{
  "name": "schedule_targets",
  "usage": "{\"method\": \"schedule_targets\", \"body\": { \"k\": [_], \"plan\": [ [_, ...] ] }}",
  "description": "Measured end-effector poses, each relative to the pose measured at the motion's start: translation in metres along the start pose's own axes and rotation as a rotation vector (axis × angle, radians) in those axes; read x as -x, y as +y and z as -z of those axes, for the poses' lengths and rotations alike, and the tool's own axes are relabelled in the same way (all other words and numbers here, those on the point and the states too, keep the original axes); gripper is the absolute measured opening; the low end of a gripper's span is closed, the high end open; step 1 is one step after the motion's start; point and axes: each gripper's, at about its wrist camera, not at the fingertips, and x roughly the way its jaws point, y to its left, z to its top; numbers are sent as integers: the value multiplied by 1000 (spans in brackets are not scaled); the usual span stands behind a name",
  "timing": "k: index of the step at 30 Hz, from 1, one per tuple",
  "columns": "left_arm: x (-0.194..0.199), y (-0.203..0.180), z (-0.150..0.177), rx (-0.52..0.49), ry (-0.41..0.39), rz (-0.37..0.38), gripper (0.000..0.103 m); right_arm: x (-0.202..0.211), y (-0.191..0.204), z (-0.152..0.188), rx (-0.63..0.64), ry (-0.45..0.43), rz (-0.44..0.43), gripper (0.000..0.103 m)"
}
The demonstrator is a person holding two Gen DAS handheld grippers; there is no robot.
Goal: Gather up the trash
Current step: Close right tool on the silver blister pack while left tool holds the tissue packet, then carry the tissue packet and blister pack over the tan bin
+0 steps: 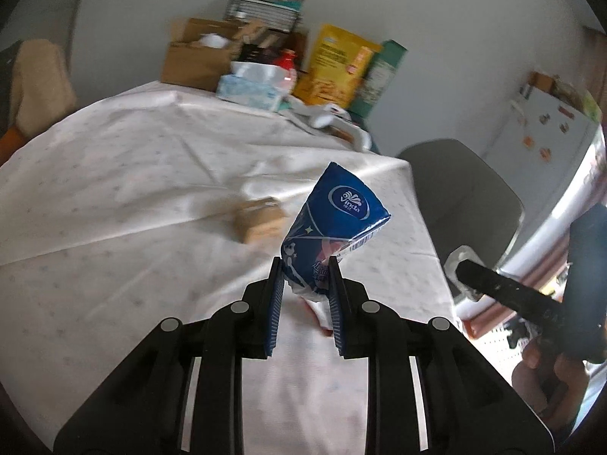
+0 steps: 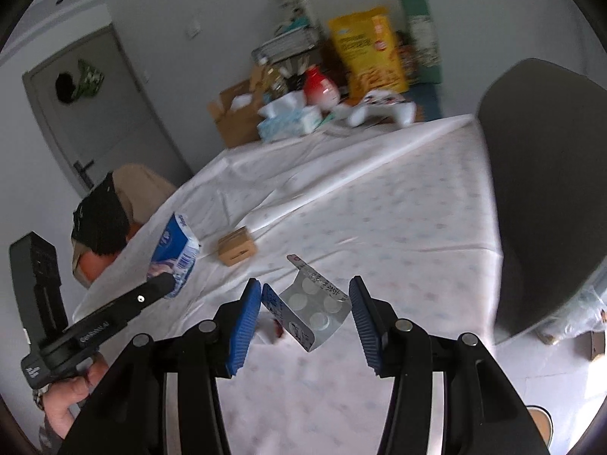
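My left gripper is shut on a blue Vinda tissue packet and holds it above the white tablecloth. The packet also shows in the right wrist view, at the left gripper's tip. My right gripper is open, with a silver pill blister pack between its blue pads; neither pad presses on it. A small brown cardboard box lies on the cloth beyond; it also shows in the left wrist view.
At the table's far end stand a cardboard box, tissue packs, a red-capped bottle, a yellow bag, a green box and a white game controller. A grey chair stands beside the table.
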Motion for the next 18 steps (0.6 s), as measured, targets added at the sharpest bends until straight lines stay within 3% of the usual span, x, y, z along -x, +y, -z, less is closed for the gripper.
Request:
{"method": "schedule_targets", "body": {
  "k": [7,18],
  "plan": [
    [-8,-48,6,-87,22,69,23,51,-50,16,-86,-71,85,48],
    [-16,-114,12,-203,31,154,23,108,-125,49,-195,-114,234,48]
  ]
}}
